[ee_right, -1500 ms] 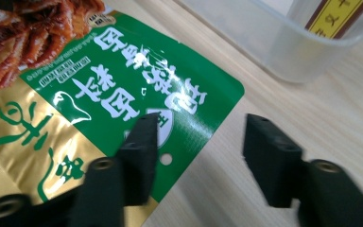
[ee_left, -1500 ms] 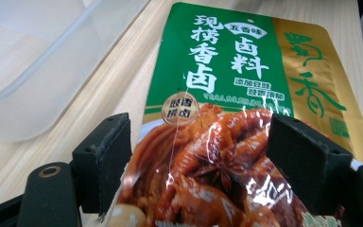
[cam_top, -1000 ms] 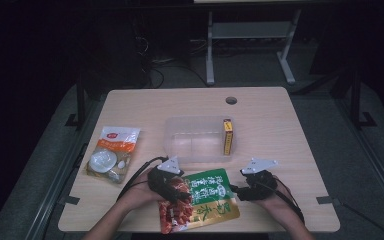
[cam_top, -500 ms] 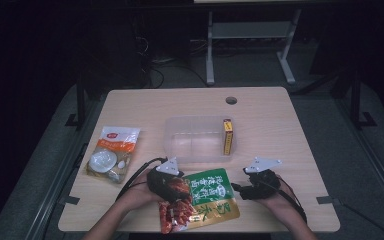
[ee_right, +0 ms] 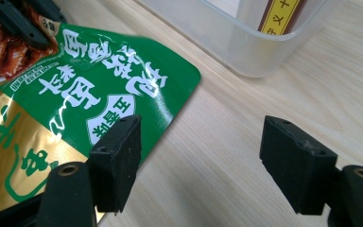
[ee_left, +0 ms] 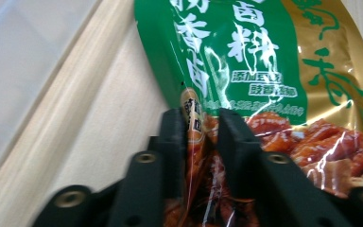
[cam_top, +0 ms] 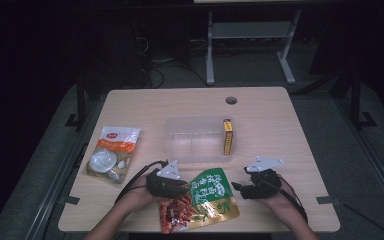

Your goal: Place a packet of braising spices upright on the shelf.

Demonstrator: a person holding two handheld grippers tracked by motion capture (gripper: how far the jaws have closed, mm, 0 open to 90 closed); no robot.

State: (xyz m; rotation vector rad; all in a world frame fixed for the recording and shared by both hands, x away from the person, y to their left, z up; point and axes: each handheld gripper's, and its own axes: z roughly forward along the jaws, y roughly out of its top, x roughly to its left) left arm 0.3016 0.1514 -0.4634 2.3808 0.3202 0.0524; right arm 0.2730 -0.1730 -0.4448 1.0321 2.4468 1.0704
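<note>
Two hand-held grippers work at the near edge of a pale wooden surface [cam_top: 280, 115]. At the near left, the left gripper [ee_left: 202, 124] grasps the edge of a green-and-gold snack pouch [cam_top: 205, 200]: its fingers [ee_left: 175, 142] have just been closing, and in the left gripper view the pouch's crinkled side seam stands pinched between the two black pads, above the red printed part of the pouch. The pouch lies flat on the surface between the two hands, its red end toward the person and its green end toward the far side.

At the near right, the right gripper [ee_right: 203, 156] rests on the surface just beside the pouch's right edge, its fingers [ee_right: 118, 151] released and spread apart, with bare wood between them; in the right gripper view one finger overlaps the pouch's green corner, and whether it touches the foil cannot be told. A forearm enters from the bottom edge behind each gripper in the high view.

Farther off, near the middle of the surface, stands a clear plastic tub [cam_top: 195, 140], with a slim yellow box [cam_top: 227, 136] upright against its right wall. To the far left, well apart from the pouch, lies an orange-topped clear packet [cam_top: 112, 152] with pale round contents. Toward the far edge, a round cable hole [cam_top: 231, 100] marks the surface.
</note>
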